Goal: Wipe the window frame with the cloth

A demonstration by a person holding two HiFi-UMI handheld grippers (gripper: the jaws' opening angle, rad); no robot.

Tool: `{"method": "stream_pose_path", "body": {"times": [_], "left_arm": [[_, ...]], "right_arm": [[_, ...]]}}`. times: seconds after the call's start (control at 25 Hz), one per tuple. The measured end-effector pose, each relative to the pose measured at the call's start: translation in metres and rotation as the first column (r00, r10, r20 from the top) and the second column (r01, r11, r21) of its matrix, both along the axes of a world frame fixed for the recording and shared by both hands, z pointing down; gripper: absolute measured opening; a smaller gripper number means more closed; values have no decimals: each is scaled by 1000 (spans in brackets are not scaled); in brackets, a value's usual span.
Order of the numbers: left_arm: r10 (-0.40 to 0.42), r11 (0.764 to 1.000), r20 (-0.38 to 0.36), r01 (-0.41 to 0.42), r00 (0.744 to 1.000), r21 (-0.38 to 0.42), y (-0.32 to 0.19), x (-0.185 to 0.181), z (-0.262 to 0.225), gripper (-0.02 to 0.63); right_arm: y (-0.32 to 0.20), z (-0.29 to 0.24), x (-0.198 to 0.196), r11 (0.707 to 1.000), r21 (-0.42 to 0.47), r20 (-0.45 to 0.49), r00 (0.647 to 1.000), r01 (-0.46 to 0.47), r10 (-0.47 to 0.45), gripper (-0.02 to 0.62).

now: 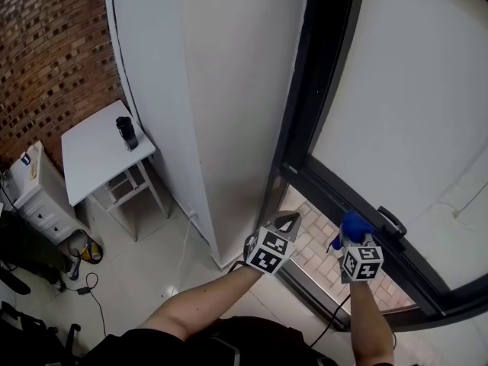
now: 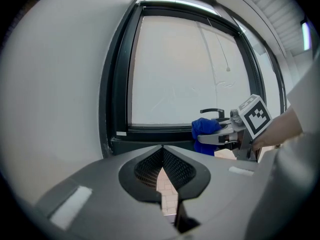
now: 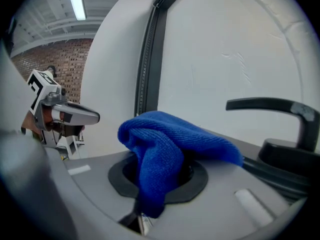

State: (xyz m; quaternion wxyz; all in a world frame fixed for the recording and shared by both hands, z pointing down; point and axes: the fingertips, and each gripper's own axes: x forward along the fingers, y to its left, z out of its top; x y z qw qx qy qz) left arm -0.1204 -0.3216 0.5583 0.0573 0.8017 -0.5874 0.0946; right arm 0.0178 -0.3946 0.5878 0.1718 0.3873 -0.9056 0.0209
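Right gripper view, right claw (image 3: pixel 159 176) grasping cloth (image 3: pixel 175 139), tips hidden, left claw (image 2: pixel 162 151) clenched

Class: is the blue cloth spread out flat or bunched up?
Bunched up: the cloth is pinched in the right gripper and droops over itself in folds.

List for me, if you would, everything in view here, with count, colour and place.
cloth: one, blue, clamped in the right gripper near the window handle
window frame: one, black, right of the white wall
window handle: one, black, on the frame beside the cloth
wall: one, white, left of the frame
brick wall: one, red-brown, far left
table: one, white, near the brick wall
container: one, black, standing on the table
drawer unit: one, white, left of the table
cable: one, black, on the floor
left gripper: one, grey, jaws together, empty
right gripper: one, grey, shut on the cloth
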Motion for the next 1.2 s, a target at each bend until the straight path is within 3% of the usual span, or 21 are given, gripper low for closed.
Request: {"method": "stream_pose_path", "body": {"times": [0.48, 1.2], "left_arm": [[-41, 999, -7, 41, 999, -2, 0, -39, -1, -8], [-112, 994, 7, 112, 994, -2, -27, -92, 3, -8]], "right_arm": [[-15, 2, -54, 999, -5, -7, 999, 44, -44, 61], [-36, 6, -168, 978, -22, -33, 977, 208, -209, 61]]}}
